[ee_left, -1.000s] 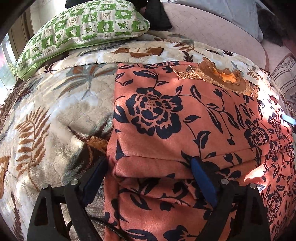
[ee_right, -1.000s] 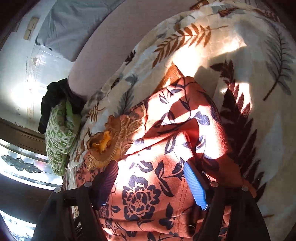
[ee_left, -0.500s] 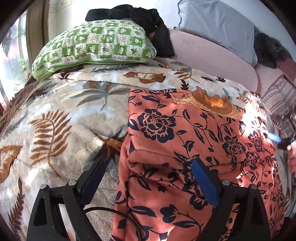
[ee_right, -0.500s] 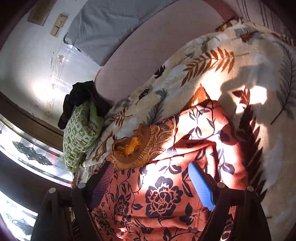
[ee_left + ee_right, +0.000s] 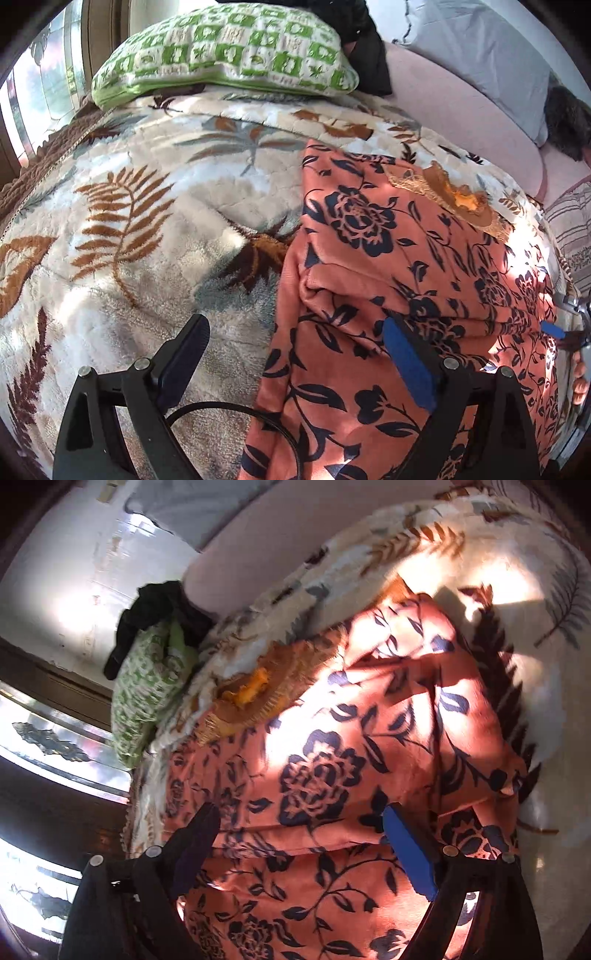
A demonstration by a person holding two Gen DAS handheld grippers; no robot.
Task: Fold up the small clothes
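Two grippers hang over an orange floral garment (image 5: 388, 258) spread on the bed's leaf-print blanket (image 5: 147, 206). The left gripper (image 5: 295, 354) has drawn back from the folded edge it hovered at a second ago, its jaws wide apart with nothing between the pads. The right gripper (image 5: 306, 845) is opening its jaws, and the cloth beneath lies loose, no longer pinched. By my reading, one fold has been laid and let go, so the lower flap now rests doubled across the garment at about 6 o'clock in the left wrist view. The garment's long axis runs from 6 o'clock toward 1 o'clock there, its embroidered neckline (image 5: 458, 192) pointing away toward the green pillow (image 5: 229, 55) at 11 o'clock.
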